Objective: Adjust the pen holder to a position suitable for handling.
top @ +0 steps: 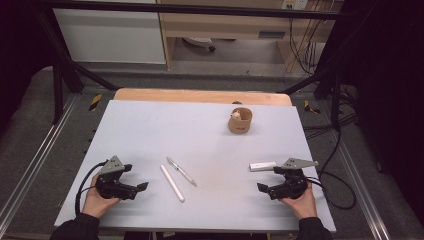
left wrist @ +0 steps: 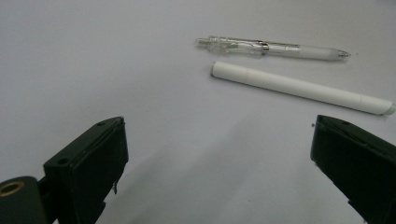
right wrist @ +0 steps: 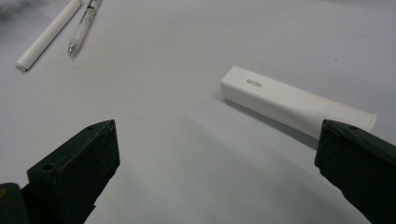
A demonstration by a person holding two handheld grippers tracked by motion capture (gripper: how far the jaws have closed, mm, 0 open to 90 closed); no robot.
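Blocky black hand-held gripper (right wrist: 215, 172), smooth white glue stick (right wrist: 294, 103)

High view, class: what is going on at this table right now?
A person holds a gripper in each hand near the table's front edge. The left gripper is open, empty, beside a white marker and a clear pen. The right gripper is open too, next to a white glue stick. A brown cup stands farther back. Nothing is picked up yet.
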